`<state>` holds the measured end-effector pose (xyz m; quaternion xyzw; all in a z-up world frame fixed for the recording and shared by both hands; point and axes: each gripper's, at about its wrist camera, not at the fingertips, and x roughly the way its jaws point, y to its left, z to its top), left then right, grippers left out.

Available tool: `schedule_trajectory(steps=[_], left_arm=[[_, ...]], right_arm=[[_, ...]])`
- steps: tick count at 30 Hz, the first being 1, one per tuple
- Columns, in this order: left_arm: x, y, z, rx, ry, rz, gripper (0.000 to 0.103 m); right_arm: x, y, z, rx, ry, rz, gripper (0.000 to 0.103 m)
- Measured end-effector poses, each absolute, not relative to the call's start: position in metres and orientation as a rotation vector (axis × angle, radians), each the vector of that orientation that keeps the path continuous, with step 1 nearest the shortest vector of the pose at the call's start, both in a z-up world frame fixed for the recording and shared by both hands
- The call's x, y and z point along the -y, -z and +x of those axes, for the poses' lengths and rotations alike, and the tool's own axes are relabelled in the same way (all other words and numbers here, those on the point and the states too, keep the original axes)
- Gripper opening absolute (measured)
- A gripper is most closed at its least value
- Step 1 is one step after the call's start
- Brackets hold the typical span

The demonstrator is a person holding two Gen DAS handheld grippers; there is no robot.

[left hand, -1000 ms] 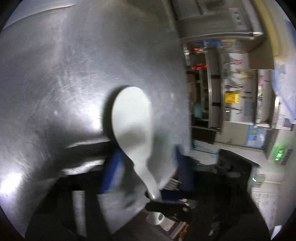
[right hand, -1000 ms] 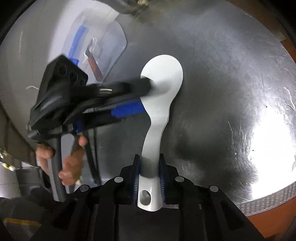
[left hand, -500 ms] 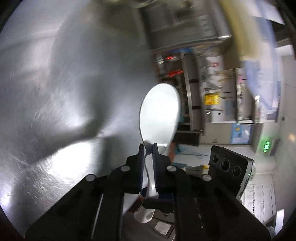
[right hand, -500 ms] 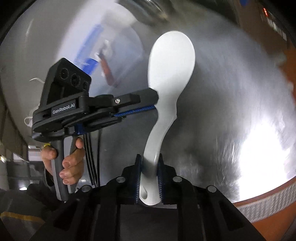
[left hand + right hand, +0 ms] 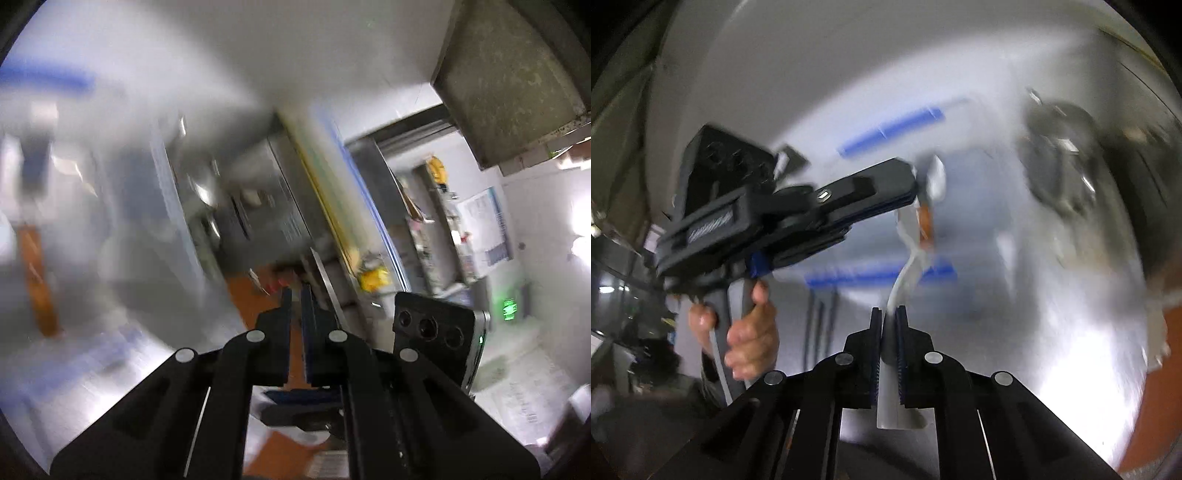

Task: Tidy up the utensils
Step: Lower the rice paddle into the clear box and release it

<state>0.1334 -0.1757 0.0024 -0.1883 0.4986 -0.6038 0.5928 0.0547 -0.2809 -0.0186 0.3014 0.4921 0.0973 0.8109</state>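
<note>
Right gripper (image 5: 888, 325) clamped on handle of white plastic rice paddle (image 5: 899, 291), paddle edge-on, raised above brushed steel tabletop (image 5: 1071, 350). Left gripper (image 5: 296, 295) jaws nearly together with a narrow gap; nothing visible between them. Person's hand (image 5: 746, 332) grips its handle. Blurred steel kitchen cabinets (image 5: 258, 206) behind.

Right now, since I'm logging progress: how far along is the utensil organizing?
Nothing shows as put away. In hand: the right tongs grip the white spoon by its handle; the left tongs sit by its bowl, grip too blurred to tell. Left: stowing the spoon.
</note>
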Motion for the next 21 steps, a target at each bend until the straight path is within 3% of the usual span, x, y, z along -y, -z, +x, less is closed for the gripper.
schedule_trajectory(steps=[5, 14, 18, 21], left_arm=[[0.159, -0.017, 0.211, -1.16, 1.162, -0.322, 0.004], [0.163, 0.096, 0.275, -1.491, 0.854, -0.114, 0.004], [0.168, 0.121, 0.274, -1.553, 0.836, -0.134, 0.004], [0.151, 0.094, 0.264, -1.448, 0.849, -0.151, 0.004]], right_arm=[[0.299, 0.071, 0.158, -1.094, -0.27, 0.853, 0.007], [0.308, 0.167, 0.258, -1.371, -0.12, 0.861, 0.001], [0.303, 0.166, 0.266, -1.414, -0.091, 0.736, 0.004], [0.299, 0.132, 0.257, -1.333, -0.081, 0.58, 0.005]])
